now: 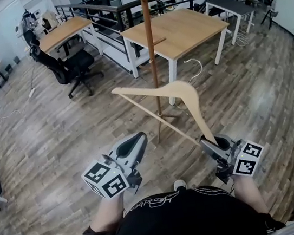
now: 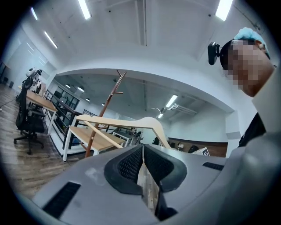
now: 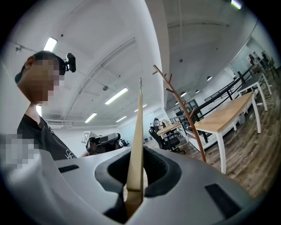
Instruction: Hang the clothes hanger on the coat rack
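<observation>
A pale wooden clothes hanger hangs in the air in front of me, and its wire hook reaches toward the table. My right gripper is shut on the hanger's right arm end. The right gripper view shows that arm edge-on, rising from between the jaws. The brown coat rack stands just beyond the hanger, its pole behind the hanger's middle. Its forked pegs show in the left gripper view and in the right gripper view. My left gripper is shut and empty, to the left of the hanger.
A wooden table with white legs stands right behind the rack. A black office chair and a second desk are to the left. A dark railing runs along the back. Wood floor surrounds the rack's base.
</observation>
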Available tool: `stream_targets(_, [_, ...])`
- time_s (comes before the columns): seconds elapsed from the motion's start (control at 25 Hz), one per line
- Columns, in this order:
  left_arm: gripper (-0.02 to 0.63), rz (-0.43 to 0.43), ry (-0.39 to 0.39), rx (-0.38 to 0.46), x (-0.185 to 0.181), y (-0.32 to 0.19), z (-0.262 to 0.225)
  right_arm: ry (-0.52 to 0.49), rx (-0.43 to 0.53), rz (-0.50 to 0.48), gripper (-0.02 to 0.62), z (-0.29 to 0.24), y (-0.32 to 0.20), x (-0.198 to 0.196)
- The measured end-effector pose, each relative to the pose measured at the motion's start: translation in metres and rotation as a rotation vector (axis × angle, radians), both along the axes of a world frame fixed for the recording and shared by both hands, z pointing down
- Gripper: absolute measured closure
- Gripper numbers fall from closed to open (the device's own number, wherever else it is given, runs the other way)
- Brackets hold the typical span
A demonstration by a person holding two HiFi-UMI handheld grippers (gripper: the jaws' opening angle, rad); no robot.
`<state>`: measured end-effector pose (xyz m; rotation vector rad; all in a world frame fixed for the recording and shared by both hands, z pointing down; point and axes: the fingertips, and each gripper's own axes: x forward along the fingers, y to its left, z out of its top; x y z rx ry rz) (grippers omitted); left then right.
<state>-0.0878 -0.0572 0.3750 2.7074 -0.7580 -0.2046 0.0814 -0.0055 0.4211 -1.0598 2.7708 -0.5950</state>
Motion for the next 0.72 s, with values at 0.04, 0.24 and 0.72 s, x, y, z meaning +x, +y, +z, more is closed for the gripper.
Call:
stream_targets(0.04, [0.589, -0.001, -0.002, 0.005, 0.01, -0.013, -0.002, 0.005, 0.007, -0.008, 0.525, -0.002, -0.013, 0.009])
stream_targets(0.24, [0.589, -0.006, -0.014, 0.025, 0.062, -0.068, -0.012, 0.035, 0.025, -0.039, 0.525, -0.008, -0.069, 0.052])
stream_targets(0.72, [0.589, -0.019, -0.016, 0.023, 0.106, -0.146, -0.015, 0.068, 0.05, -0.07, 0.523, -0.017, -0.152, 0.099])
